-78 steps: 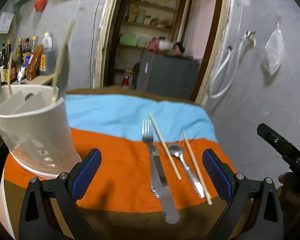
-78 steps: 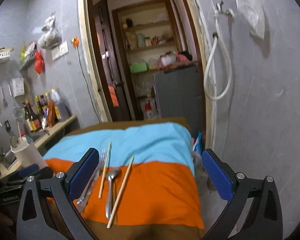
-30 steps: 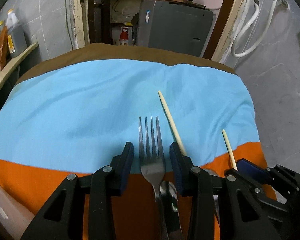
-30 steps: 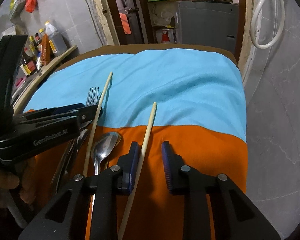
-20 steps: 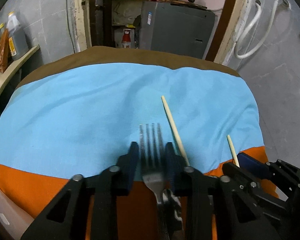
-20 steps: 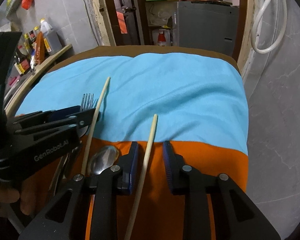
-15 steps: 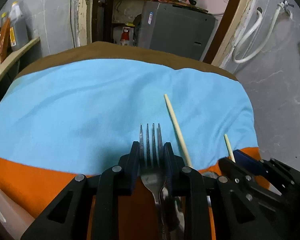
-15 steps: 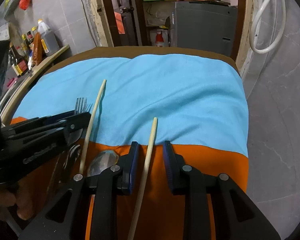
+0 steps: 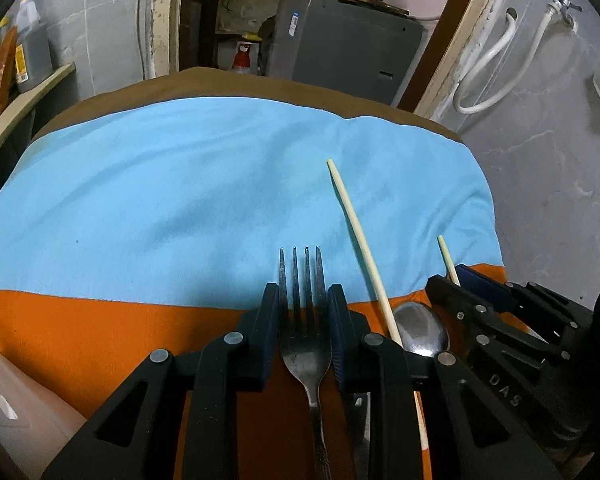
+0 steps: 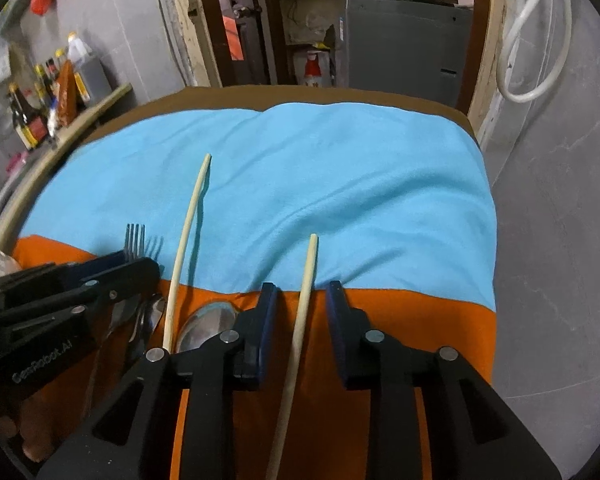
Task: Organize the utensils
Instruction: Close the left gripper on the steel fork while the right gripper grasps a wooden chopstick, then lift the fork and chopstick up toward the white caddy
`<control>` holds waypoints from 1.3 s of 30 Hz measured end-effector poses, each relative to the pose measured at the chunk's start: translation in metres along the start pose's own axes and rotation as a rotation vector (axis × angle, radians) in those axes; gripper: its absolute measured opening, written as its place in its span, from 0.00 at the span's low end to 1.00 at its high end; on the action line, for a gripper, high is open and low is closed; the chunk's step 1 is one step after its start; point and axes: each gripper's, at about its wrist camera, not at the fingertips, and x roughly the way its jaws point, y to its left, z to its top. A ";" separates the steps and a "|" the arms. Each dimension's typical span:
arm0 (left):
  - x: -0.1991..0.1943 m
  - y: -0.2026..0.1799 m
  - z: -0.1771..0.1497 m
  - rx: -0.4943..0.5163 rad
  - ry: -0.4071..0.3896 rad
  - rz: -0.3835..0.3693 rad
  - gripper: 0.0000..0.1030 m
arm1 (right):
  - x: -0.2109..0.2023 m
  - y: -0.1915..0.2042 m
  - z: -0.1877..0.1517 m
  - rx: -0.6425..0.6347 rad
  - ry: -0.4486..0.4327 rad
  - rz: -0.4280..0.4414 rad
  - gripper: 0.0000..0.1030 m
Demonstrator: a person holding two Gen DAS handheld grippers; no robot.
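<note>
Left gripper (image 9: 303, 316) clamped on one fork (image 9: 305, 332). Right gripper (image 10: 302, 312) slightly apart astride one of two chopsticks (image 10: 300, 328); one spoon (image 10: 206, 324) at nine o'clock.

- cloth (image 9: 180, 208), blue/orange/brown bands
- grey cabinet (image 10: 404, 40) in doorway
- white hose (image 9: 496, 76) on wall
- bottles (image 10: 56, 80) on left shelf
</note>
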 end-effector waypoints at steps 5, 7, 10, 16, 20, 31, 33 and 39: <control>-0.002 0.001 -0.007 -0.018 -0.023 -0.023 0.19 | -0.004 -0.005 -0.005 0.048 -0.022 0.006 0.04; -0.005 0.006 -0.011 -0.037 -0.027 -0.044 0.19 | -0.009 -0.011 -0.009 0.084 -0.032 0.035 0.03; -0.011 0.009 -0.017 -0.051 -0.035 -0.063 0.19 | -0.018 -0.018 -0.015 0.138 -0.054 0.081 0.03; -0.024 0.008 -0.031 -0.059 -0.065 -0.113 0.19 | -0.035 -0.017 -0.021 0.149 -0.109 0.135 0.03; -0.040 0.001 -0.040 -0.035 -0.106 -0.147 0.19 | -0.047 -0.011 -0.027 0.136 -0.142 0.163 0.02; -0.044 -0.007 -0.046 -0.027 -0.096 -0.119 0.19 | -0.032 -0.016 -0.022 0.159 -0.075 0.123 0.11; -0.043 -0.005 -0.048 -0.036 -0.090 -0.119 0.19 | -0.024 -0.015 -0.019 0.149 -0.043 0.127 0.14; -0.045 -0.005 -0.051 -0.036 -0.090 -0.120 0.19 | -0.012 -0.011 -0.012 0.106 -0.006 0.069 0.05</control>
